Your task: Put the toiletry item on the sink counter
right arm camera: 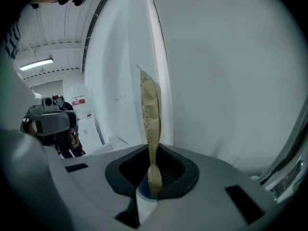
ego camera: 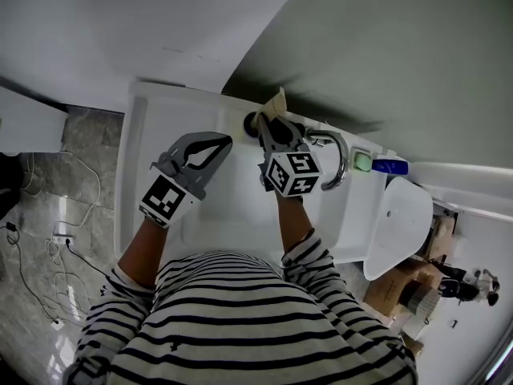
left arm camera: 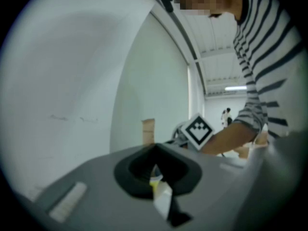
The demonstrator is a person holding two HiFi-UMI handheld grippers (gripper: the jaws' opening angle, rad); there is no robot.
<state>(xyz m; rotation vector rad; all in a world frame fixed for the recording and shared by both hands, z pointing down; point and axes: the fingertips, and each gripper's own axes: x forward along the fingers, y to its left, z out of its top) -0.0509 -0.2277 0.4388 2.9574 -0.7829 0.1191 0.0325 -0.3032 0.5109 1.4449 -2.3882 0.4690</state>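
The toiletry item is a flat tan sachet (ego camera: 276,103). My right gripper (ego camera: 268,128) is shut on its lower end and holds it upright over the back of the white sink counter (ego camera: 148,115), just left of the faucet. In the right gripper view the sachet (right arm camera: 150,109) stands edge-on between the jaws of that gripper (right arm camera: 153,179), in front of a pale wall. My left gripper (ego camera: 218,144) hovers over the basin's left side, shut, with nothing in it. In the left gripper view, past the shut left gripper (left arm camera: 156,174), I see the sachet (left arm camera: 147,130) and the right gripper's marker cube (left arm camera: 198,130).
A chrome faucet (ego camera: 337,157) arches over the basin (ego camera: 232,207). A green soap (ego camera: 363,161) and a blue object (ego camera: 390,167) lie at the counter's right end. A white toilet lid (ego camera: 397,223) stands to the right. Cables trail on the marble floor (ego camera: 56,239) at left.
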